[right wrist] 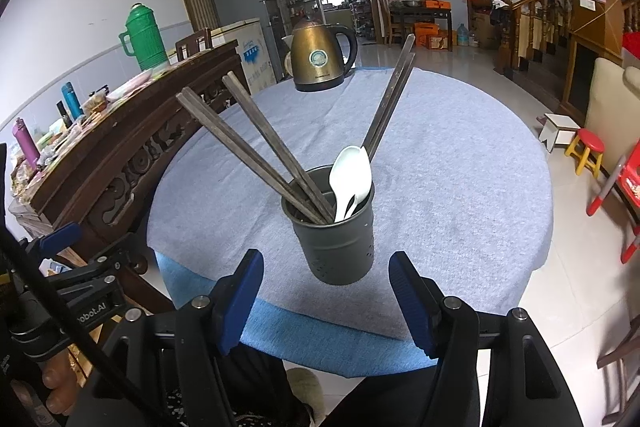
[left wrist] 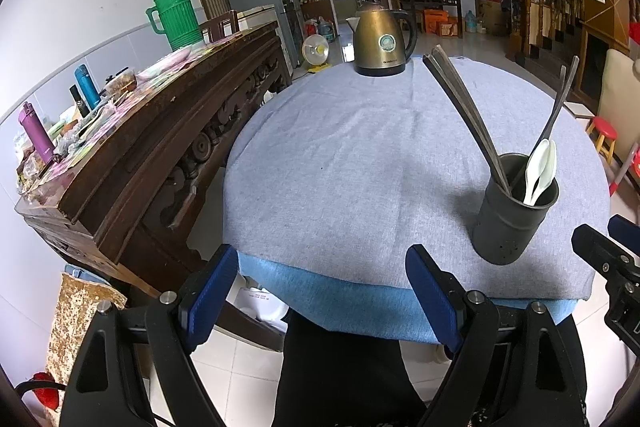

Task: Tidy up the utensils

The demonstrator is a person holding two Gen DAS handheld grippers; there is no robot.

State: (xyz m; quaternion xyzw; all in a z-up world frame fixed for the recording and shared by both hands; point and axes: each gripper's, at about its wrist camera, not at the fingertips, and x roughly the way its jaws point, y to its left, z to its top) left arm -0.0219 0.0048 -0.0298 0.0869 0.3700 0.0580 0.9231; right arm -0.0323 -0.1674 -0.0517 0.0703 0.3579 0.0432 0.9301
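Left fingers (left wrist: 224,291): spread wide, nothing between them, hanging at the near edge of the counter (left wrist: 340,155), which is covered with a grey cloth. Same view, contents: one dark cup (left wrist: 512,215) at the near right of the cloth, upright, holding chopsticks (left wrist: 464,115) that lean left, further dark handles that lean right, and white spoons (left wrist: 540,171); one brass kettle (left wrist: 380,43) at the far edge, well apart from the cup; the rest of the cloth carries no loose utensil. Right gripper (left wrist: 600,255) shows at the right margin. Right fingers (right wrist: 408,299): likewise parted and empty, set just in front of the cup (right wrist: 334,243), not touching it. Same view, contents: two pairs of chopsticks (right wrist: 256,155) and the spoons (right wrist: 350,175), all standing in the cup. Status, as a judgement: every visible utensil is gathered; the task looks finished or nearly so, with nothing left in sight to collect.
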